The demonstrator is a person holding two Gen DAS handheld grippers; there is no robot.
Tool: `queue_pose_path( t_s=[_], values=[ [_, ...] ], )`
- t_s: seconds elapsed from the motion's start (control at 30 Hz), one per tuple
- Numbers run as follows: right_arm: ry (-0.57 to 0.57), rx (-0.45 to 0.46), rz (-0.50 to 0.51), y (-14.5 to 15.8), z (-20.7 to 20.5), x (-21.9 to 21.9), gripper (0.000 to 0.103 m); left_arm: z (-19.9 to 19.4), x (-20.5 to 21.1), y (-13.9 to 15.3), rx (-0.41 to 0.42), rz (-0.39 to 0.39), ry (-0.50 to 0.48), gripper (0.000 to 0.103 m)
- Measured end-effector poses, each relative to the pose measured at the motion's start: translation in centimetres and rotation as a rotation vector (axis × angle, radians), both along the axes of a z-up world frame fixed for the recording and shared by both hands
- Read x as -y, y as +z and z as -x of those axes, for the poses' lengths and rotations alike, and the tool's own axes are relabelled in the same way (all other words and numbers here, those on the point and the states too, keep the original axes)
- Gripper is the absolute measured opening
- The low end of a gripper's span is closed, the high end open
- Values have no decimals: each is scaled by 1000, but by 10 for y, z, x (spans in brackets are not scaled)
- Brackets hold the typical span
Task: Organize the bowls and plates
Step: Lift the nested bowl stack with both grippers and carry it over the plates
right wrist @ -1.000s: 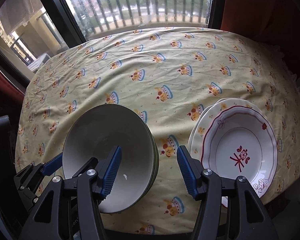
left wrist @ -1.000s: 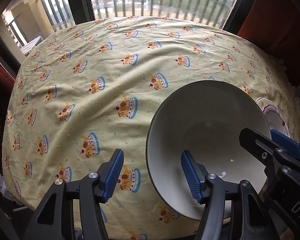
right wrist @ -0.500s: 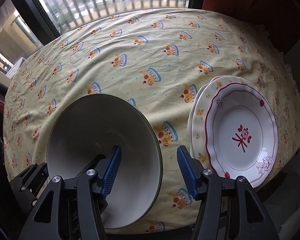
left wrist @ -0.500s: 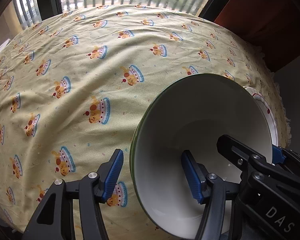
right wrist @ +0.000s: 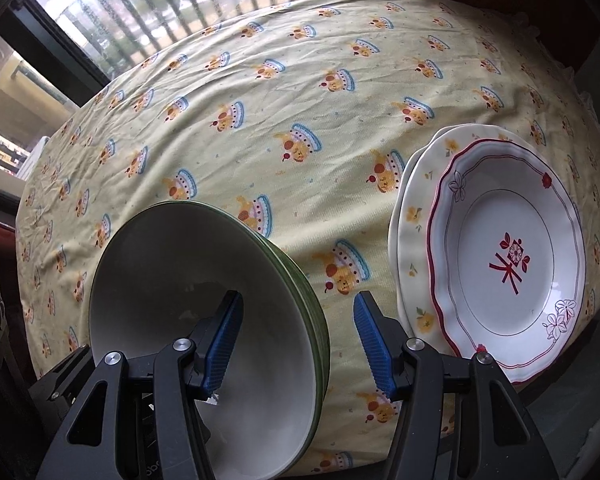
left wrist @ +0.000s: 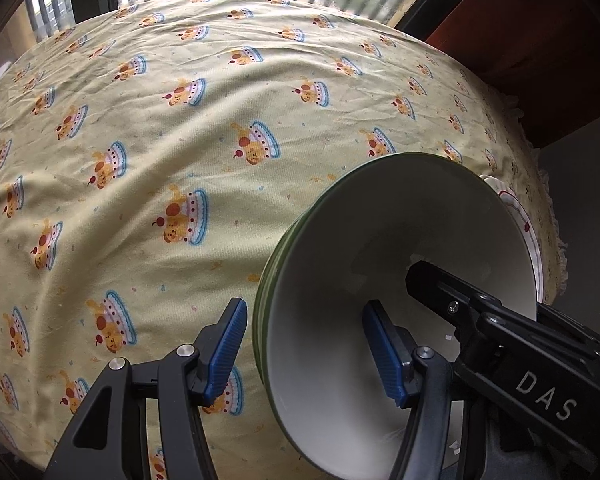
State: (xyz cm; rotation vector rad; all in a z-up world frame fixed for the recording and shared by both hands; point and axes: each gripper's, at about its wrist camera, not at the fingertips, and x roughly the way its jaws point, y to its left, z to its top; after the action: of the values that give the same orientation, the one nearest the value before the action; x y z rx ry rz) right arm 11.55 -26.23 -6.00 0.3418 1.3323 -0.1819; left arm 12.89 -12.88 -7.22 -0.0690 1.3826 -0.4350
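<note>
A stack of green-rimmed white bowls [left wrist: 380, 248] [right wrist: 172, 276] stands near the table's front edge. My left gripper [left wrist: 304, 354] is open, its jaws straddling the stack's left rim, one finger [left wrist: 384, 356] inside the top bowl. My right gripper [right wrist: 296, 344] is open, straddling the right rim, one finger [right wrist: 220, 344] inside the bowl. Right of the bowls lie two stacked plates: a white plate with a red border [right wrist: 504, 268] on a yellow-flowered plate [right wrist: 414, 216]. The plate edge shows in the left wrist view [left wrist: 520, 216].
The round table wears a yellow cloth [left wrist: 180, 140] [right wrist: 300, 92] printed with cake figures. A window with railings [right wrist: 180, 4] is behind it. A dark red curtain [left wrist: 540, 20] hangs at the far right. The front table edge is just below the bowls.
Both grippers have moved closer to the bowl stack and lower. The bowls look larger in both views. Both jaws stay open around the rims.
</note>
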Motion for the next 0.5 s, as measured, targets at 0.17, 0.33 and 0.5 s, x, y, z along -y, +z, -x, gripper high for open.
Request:
queue_pose_path(
  t_s=[0.17, 0.33, 0.5],
  values=[
    [36, 19, -74, -8, -3, 6, 61, 4, 4, 3, 17, -49, 28, 62],
    [75, 24, -157, -18, -7, 15, 61, 7, 8, 4, 28, -93, 82, 63],
    [120, 31, -201, -21, -9, 18, 61, 12, 13, 7, 50, -148, 125, 62]
  ],
)
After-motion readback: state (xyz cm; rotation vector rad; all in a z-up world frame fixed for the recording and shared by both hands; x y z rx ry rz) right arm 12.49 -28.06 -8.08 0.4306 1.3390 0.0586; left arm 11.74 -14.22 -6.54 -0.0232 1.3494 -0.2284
